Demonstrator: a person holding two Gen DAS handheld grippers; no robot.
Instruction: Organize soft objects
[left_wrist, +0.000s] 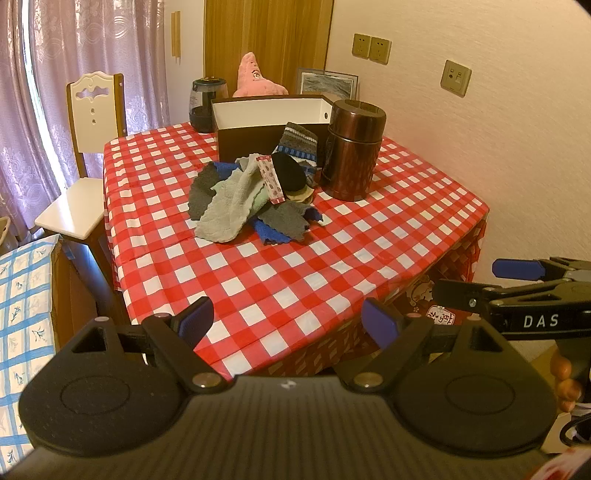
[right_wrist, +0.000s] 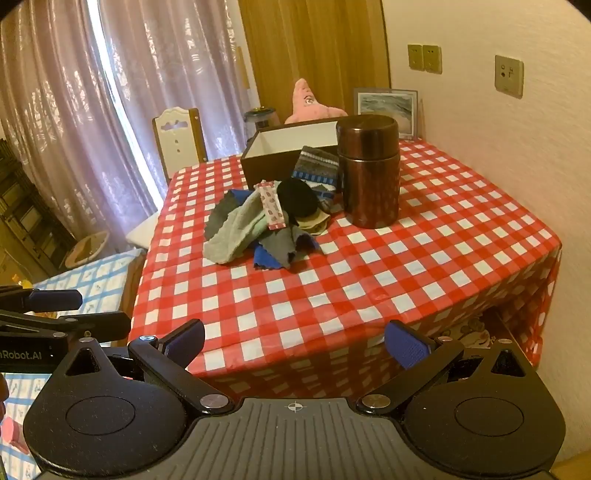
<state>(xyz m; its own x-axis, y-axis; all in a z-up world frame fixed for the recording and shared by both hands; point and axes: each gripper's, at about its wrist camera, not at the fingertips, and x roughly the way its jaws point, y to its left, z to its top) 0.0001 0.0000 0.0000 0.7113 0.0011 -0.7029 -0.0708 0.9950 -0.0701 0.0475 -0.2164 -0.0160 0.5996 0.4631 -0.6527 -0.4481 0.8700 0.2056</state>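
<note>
A pile of soft cloths and socks (left_wrist: 255, 195) lies mid-table on the red checked tablecloth (left_wrist: 295, 280): a pale green towel (left_wrist: 232, 206), grey and blue cloths, a black sock (left_wrist: 290, 171), a striped sock (left_wrist: 299, 146). It also shows in the right wrist view (right_wrist: 266, 221). Behind it stands an open brown box with white inside (left_wrist: 269, 122), seen too in the right wrist view (right_wrist: 291, 147). My left gripper (left_wrist: 286, 323) is open and empty, before the table's near edge. My right gripper (right_wrist: 295, 345) is open and empty, also short of the table.
A brown metal canister (left_wrist: 352, 151) stands right of the pile. A dark jar (left_wrist: 202, 105), a pink plush (left_wrist: 255, 77) and a framed picture (left_wrist: 327, 83) are at the back. A white chair (left_wrist: 85, 147) stands left. The wall is on the right.
</note>
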